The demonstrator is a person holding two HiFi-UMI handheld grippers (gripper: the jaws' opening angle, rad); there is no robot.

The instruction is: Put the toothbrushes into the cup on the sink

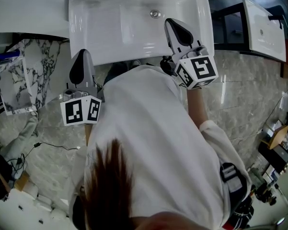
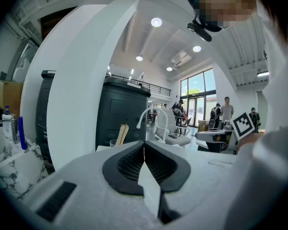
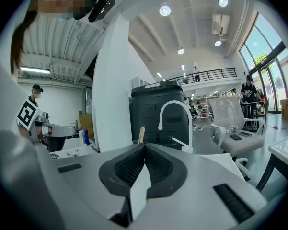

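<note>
Two wooden toothbrushes (image 2: pixel 122 133) stand in a cup (image 2: pixel 114 142) at the far left of the white sink (image 1: pixel 110 32); the right gripper view shows the toothbrushes (image 3: pixel 142 134) beside the white faucet (image 3: pixel 175 114). My left gripper (image 1: pixel 85 51) hovers at the sink's front edge, on the left, shut with nothing between its jaws. My right gripper (image 1: pixel 168 21) reaches over the basin near the drain (image 1: pixel 155 14), also shut and empty. In each gripper view the black pads (image 2: pixel 134 164) (image 3: pixel 132 166) meet along a closed line.
A tall black cabinet (image 2: pixel 122 114) stands behind the sink. A marble-patterned shelf (image 1: pixel 19 75) with bottles is at the left, a second white basin (image 1: pixel 263 30) at the right. Cables (image 1: pixel 48 145) lie on the floor. People stand far off by the windows (image 2: pixel 226 111).
</note>
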